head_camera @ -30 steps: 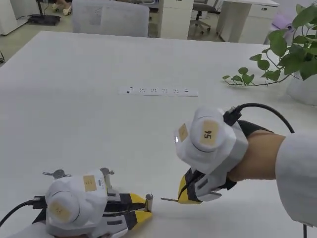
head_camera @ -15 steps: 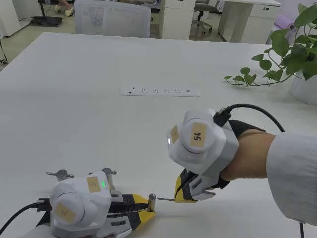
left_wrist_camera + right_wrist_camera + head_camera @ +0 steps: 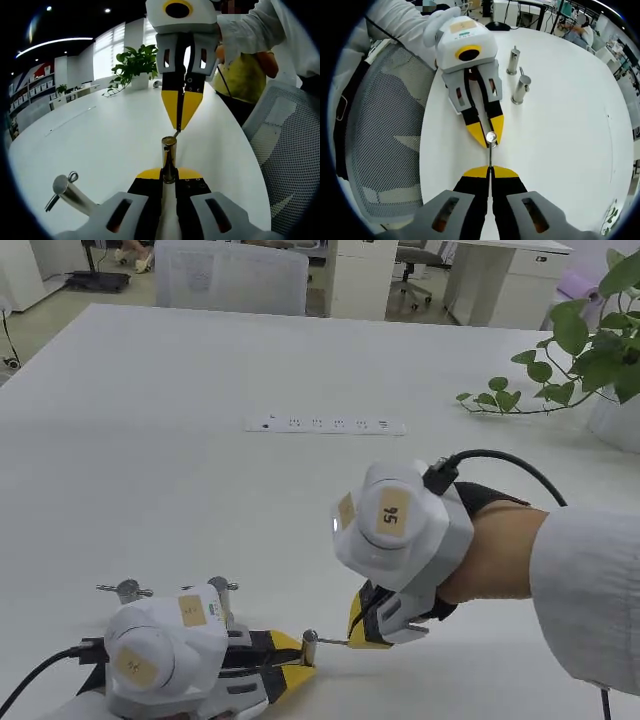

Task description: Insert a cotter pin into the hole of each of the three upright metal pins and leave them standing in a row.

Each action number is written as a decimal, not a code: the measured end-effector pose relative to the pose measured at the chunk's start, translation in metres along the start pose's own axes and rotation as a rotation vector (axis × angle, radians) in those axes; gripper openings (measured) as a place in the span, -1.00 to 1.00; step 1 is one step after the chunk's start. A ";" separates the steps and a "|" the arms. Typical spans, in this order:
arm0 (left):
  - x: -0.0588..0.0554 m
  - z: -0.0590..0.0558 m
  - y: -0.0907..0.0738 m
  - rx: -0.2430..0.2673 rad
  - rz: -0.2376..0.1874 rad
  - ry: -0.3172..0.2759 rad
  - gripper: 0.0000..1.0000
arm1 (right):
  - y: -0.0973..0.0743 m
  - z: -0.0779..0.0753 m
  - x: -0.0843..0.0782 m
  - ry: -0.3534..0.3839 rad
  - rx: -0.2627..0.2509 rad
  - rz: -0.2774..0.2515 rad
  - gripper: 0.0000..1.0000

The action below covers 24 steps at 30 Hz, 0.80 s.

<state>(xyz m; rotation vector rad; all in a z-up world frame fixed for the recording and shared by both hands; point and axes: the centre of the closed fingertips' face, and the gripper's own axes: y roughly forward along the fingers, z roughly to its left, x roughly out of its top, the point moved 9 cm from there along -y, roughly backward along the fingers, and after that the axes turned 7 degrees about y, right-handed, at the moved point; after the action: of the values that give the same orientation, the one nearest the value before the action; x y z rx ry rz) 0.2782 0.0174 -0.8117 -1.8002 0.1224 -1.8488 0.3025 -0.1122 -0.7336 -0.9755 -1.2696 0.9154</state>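
My left gripper [image 3: 298, 660] lies low at the table's near edge, shut on an upright metal pin [image 3: 309, 644]. In the left gripper view that metal pin [image 3: 168, 149] stands between the yellow-tipped jaws. My right gripper [image 3: 358, 634] is shut on a thin cotter pin [image 3: 333, 642], whose tip meets the pin's top from the right. In the right gripper view the cotter pin [image 3: 490, 155] runs straight to the held metal pin [image 3: 491, 136]. Two more metal pins [image 3: 127, 590] [image 3: 220, 588] stand behind the left gripper, each with a cotter pin through it.
A white power strip [image 3: 326, 425] lies mid-table. A potted plant [image 3: 590, 350] stands at the far right edge. A mesh chair [image 3: 390, 130] sits beside the table's near edge. Office desks and chairs stand beyond the table.
My right gripper has moved left with the cotter pin, closing the gap so its tip now reaches the held metal pin. The left gripper keeps its hold in place.
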 end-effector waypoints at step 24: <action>0.001 -0.002 0.001 0.018 0.006 -0.001 -0.87 | -0.002 -0.001 0.003 -0.010 -0.007 0.015 -0.98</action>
<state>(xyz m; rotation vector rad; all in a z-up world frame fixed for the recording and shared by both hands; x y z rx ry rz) 0.2768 0.0160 -0.8115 -1.7865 0.1101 -1.8388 0.3034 -0.1102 -0.7311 -0.9882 -1.2766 0.9291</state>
